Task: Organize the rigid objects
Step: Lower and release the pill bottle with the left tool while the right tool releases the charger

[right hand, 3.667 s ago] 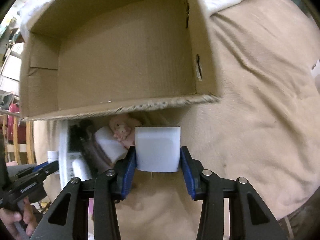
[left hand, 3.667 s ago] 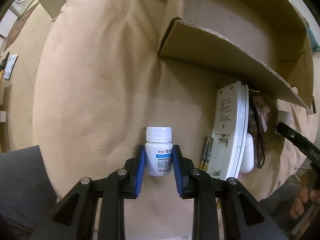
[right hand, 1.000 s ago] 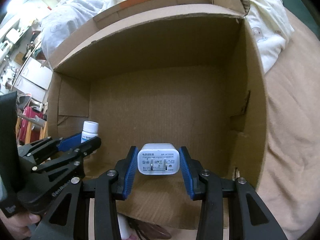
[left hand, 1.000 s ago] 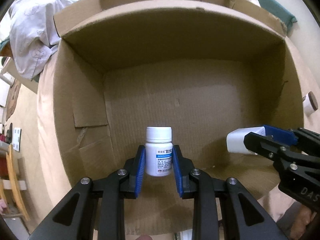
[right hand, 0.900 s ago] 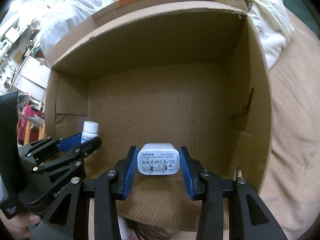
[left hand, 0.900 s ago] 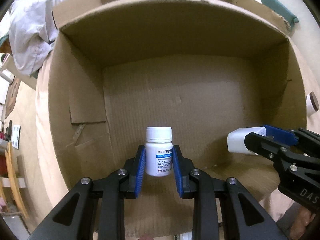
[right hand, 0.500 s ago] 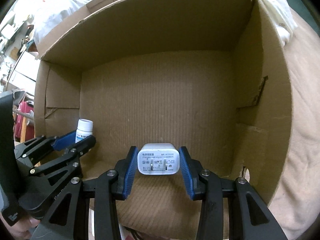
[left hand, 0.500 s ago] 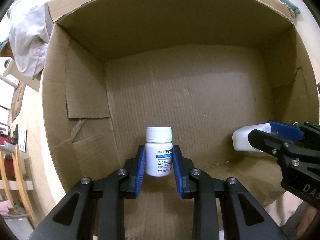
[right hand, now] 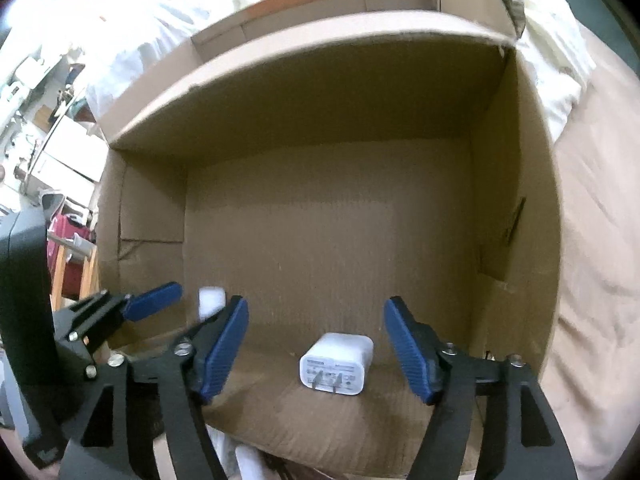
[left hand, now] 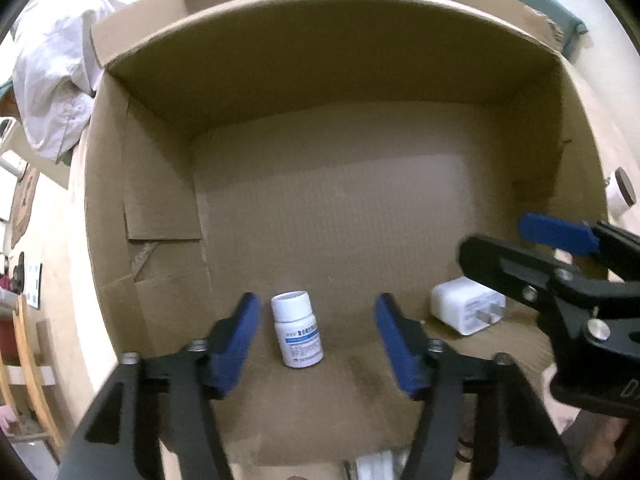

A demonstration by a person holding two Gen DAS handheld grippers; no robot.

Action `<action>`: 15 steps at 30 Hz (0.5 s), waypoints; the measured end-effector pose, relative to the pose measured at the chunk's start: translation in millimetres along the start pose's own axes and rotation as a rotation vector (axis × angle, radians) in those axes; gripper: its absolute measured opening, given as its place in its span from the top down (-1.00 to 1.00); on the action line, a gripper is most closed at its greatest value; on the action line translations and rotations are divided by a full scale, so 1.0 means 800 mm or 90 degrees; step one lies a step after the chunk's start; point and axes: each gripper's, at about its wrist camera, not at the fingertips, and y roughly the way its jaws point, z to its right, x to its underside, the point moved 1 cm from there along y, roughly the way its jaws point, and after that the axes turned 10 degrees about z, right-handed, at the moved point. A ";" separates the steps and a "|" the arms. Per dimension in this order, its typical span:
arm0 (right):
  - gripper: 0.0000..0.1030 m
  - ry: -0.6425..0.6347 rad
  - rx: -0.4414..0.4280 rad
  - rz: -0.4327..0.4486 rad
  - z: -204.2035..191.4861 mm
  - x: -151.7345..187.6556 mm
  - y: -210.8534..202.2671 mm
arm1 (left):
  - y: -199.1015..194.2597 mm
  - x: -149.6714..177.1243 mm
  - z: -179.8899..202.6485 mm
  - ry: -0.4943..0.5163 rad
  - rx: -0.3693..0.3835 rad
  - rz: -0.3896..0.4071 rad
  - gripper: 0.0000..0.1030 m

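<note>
A white pill bottle (left hand: 297, 329) with a blue label stands on the floor of the cardboard box (left hand: 332, 216), near the front wall. My left gripper (left hand: 316, 334) is around it with its jaws opening, and its blue pads stand clear of the bottle. A white plug adapter (right hand: 337, 364) lies on the box floor to the right, prongs toward the camera. My right gripper (right hand: 316, 346) is above it, jaws opening, its pads apart from the adapter. The adapter (left hand: 466, 310) and the right gripper (left hand: 536, 248) also show in the left wrist view, and the bottle's cap (right hand: 211, 301) peeks out in the right wrist view.
The box sits on a beige blanket (right hand: 592, 240), with white bedding (left hand: 52, 92) behind and to the left. A small white cylinder with a brown end (left hand: 619, 196) lies outside the box's right wall. Shelves and clutter (right hand: 44, 152) are at far left.
Both grippers opened and let go. The bottle and the adapter dropped from between the pads onto the box floor. Both views pulled back slightly from the box.
</note>
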 end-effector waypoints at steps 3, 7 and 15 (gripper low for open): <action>-0.80 0.004 -0.015 0.014 -0.002 -0.003 -0.007 | -0.010 -0.001 0.007 0.005 -0.011 0.020 -0.69; -1.00 -0.009 -0.028 0.037 -0.012 -0.006 -0.013 | -0.014 -0.002 0.004 -0.011 -0.013 0.026 -0.69; -1.00 -0.023 -0.015 0.035 -0.018 -0.002 -0.009 | -0.018 -0.005 -0.023 -0.046 -0.024 0.017 -0.70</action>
